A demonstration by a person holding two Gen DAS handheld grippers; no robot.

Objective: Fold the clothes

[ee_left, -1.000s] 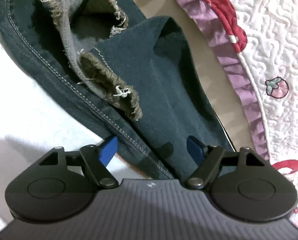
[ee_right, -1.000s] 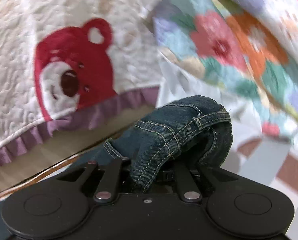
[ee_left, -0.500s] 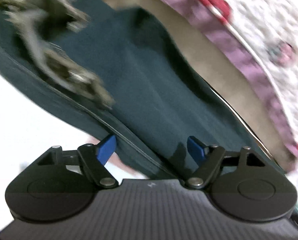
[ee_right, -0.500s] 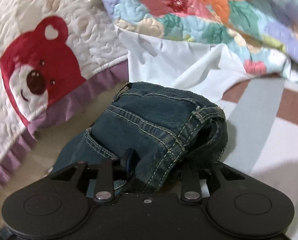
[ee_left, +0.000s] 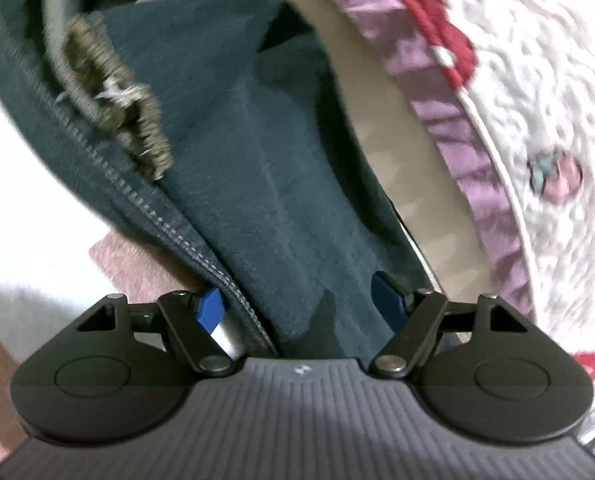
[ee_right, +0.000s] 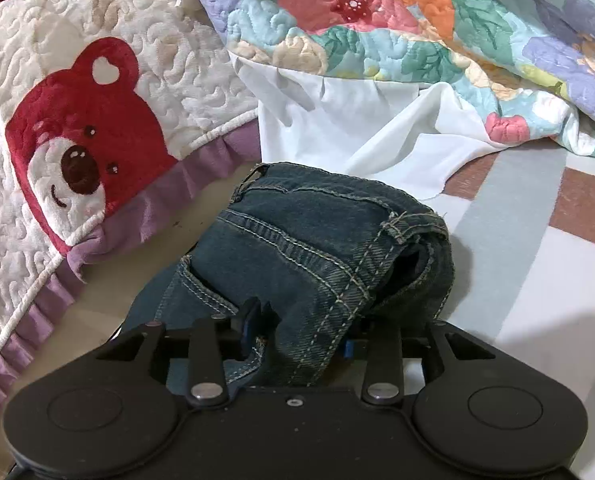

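Dark blue jeans (ee_left: pixel 257 168) fill the left wrist view, with a frayed hem (ee_left: pixel 117 92) at upper left. My left gripper (ee_left: pixel 297 304) is open, its blue pads wide apart, and the jean leg lies between them. In the right wrist view my right gripper (ee_right: pixel 297 332) is shut on the waistband end of the jeans (ee_right: pixel 317 248), which bunches over the fingers and hides most of them. One blue pad (ee_right: pixel 249 320) shows at the left.
A white quilted pillow with a red bear and purple frill (ee_right: pixel 77 152) lies at the left; it also shows in the left wrist view (ee_left: pixel 517 100). A floral quilt (ee_right: pixel 417 20) and white cloth (ee_right: pixel 357 120) lie behind. The striped bed sheet (ee_right: pixel 537 260) is at the right.
My right gripper has carried the bunched waistband down toward the bed, with pillow and quilt shifting in view. My left gripper has moved in along the jean leg, still open.
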